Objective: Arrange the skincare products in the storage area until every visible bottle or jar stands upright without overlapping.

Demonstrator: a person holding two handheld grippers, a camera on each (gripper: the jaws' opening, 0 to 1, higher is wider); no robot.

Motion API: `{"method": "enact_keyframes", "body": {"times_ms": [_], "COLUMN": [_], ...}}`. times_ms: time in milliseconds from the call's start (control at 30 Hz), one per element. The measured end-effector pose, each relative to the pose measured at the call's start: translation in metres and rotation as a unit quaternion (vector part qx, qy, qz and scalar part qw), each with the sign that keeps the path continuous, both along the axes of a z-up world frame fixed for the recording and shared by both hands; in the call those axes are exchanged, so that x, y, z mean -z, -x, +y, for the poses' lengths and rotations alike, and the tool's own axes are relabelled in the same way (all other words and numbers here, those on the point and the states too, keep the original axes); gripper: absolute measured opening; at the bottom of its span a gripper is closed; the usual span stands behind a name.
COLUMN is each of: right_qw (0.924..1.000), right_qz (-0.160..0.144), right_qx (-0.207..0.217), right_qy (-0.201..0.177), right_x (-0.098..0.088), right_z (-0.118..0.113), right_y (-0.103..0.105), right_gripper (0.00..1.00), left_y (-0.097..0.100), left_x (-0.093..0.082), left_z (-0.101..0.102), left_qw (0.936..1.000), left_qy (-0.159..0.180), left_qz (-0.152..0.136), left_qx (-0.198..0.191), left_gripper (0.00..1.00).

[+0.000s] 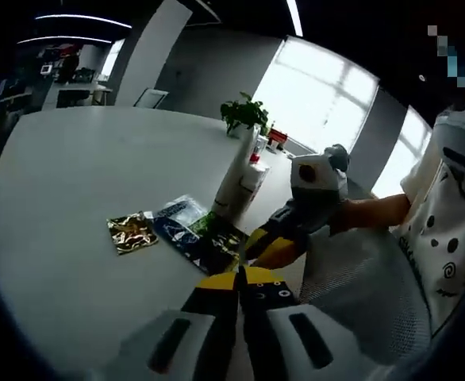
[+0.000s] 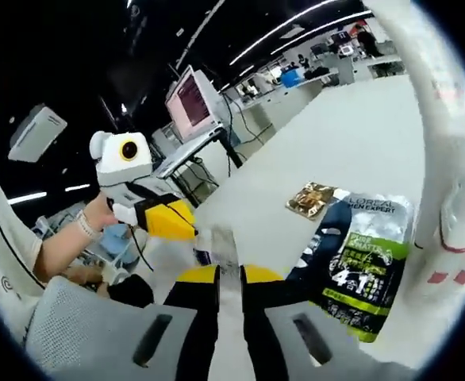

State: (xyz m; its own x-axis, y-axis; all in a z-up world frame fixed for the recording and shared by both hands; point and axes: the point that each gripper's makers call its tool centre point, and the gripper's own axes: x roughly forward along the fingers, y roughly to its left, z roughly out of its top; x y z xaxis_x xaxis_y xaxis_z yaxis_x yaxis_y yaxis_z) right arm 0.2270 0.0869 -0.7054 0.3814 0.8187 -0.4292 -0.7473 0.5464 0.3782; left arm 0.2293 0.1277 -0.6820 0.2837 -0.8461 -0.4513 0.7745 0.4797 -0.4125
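Fingers closed on both grippers, left (image 1: 239, 279) & right (image 2: 229, 275), sachets (image 1: 186, 228) flat by upright bottle (image 1: 234, 179).

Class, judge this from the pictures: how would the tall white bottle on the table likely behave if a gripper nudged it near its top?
The tall white bottle stands upright and looks narrow for its height, so a high push would probably tip it. Its smooth, rounded side may slip between jaws. If it fell it might roll, perhaps onto the flat sachets lying beside it.
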Motion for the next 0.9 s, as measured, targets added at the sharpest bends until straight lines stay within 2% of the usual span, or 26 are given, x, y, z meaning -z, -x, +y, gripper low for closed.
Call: {"method": "enact_keyframes", "body": {"times_ms": [167,233,333,400,533,567,633,800,900], "right_qw": [0.9965,0.9945,0.9925,0.9908,0.9858,0.9839,0.9814,0.9764,0.9735], "right_qz": [-0.045,-0.056,-0.064,-0.072,-0.09,-0.095,-0.103,-0.113,-0.121], "right_qx": [-0.041,-0.055,-0.07,-0.076,-0.092,-0.099,-0.106,-0.111,-0.111], "right_qy": [0.057,0.069,0.077,0.085,0.108,0.114,0.123,0.146,0.159], "right_x": [0.004,0.005,0.007,0.008,0.013,0.014,0.016,0.024,0.031], "right_z": [0.003,0.007,0.014,0.016,0.019,0.021,0.022,0.023,0.024], "right_y": [0.002,0.005,0.007,0.008,0.006,0.006,0.004,-0.004,-0.008], "right_gripper": [0.13,0.12,0.12,0.12,0.12,0.12,0.11,0.11,0.12], "left_y": [-0.007,-0.01,-0.018,-0.023,-0.032,-0.034,-0.035,-0.041,-0.043], "left_x": [0.023,0.033,0.034,0.036,0.045,0.049,0.055,0.062,0.069], "left_z": [0.001,-0.001,-0.003,-0.002,0.001,0.003,0.006,0.002,0.003], "left_qw": [0.999,0.9979,0.9977,0.9976,0.9949,0.9929,0.9889,0.9869,0.9827], "left_qy": [-0.031,-0.047,-0.041,-0.048,-0.085,-0.107,-0.137,-0.15,-0.174], "left_qz": [0.027,0.04,0.049,0.047,0.044,0.032,0.028,0.025,0.018], "left_qx": [0.015,0.021,0.022,0.019,0.032,0.04,0.05,0.054,0.063], "left_gripper": [0.0,0.0,0.0,0.0,0.0,0.0,0.0,0.0,0.0]}}
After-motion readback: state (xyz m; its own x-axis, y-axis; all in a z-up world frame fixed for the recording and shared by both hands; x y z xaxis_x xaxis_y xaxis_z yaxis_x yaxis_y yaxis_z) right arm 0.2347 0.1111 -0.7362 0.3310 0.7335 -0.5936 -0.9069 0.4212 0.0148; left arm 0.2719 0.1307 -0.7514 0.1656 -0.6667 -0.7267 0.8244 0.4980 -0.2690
